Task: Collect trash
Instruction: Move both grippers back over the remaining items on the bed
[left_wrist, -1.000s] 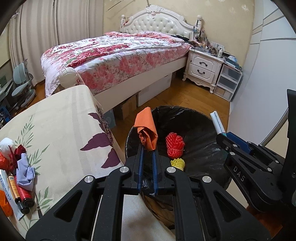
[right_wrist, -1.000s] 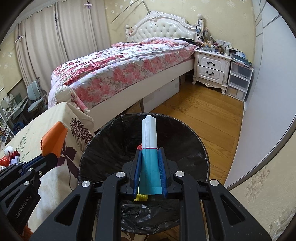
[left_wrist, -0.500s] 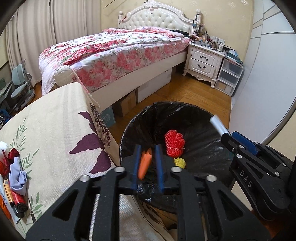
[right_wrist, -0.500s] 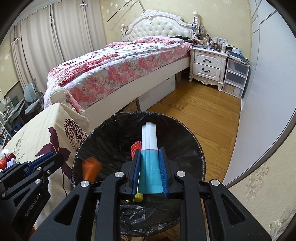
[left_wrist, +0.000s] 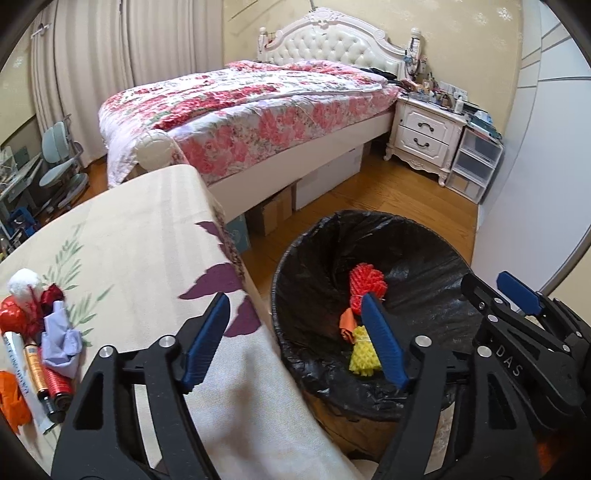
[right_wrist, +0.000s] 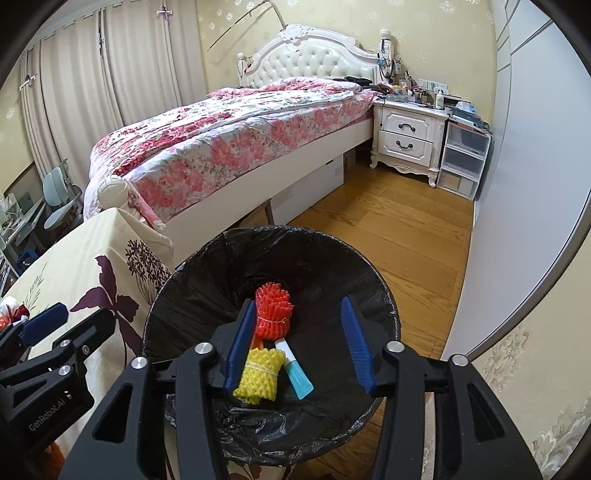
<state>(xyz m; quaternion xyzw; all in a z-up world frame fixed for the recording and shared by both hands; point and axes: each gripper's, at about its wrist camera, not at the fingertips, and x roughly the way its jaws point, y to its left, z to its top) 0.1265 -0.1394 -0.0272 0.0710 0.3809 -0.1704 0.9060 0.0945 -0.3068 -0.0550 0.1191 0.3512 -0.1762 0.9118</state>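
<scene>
A bin with a black liner (left_wrist: 417, 236) (right_wrist: 369, 273) stands on the floor beside the table. Inside lie a red foam net (left_wrist: 367, 282) (right_wrist: 273, 308), a yellow foam net (left_wrist: 364, 356) (right_wrist: 258, 378), an orange wrapper (left_wrist: 347, 325) and a white-and-teal tube (right_wrist: 295, 369). My left gripper (left_wrist: 295, 339) is open and empty, straddling the table edge and bin rim. My right gripper (right_wrist: 297, 345) is open and empty above the bin; it also shows in the left wrist view (left_wrist: 517, 295). More trash (left_wrist: 40, 339) lies on the table at the left.
The table has a cream floral cloth (left_wrist: 140, 251). A bed with a pink floral cover (left_wrist: 251, 107) stands behind, with a white nightstand (left_wrist: 424, 136) and plastic drawers (left_wrist: 472, 166) by the wall. Wood floor (right_wrist: 417, 229) lies beyond the bin.
My left gripper opened and the orange wrapper dropped into the bin. My right gripper opened and the white-and-teal tube dropped into the bin.
</scene>
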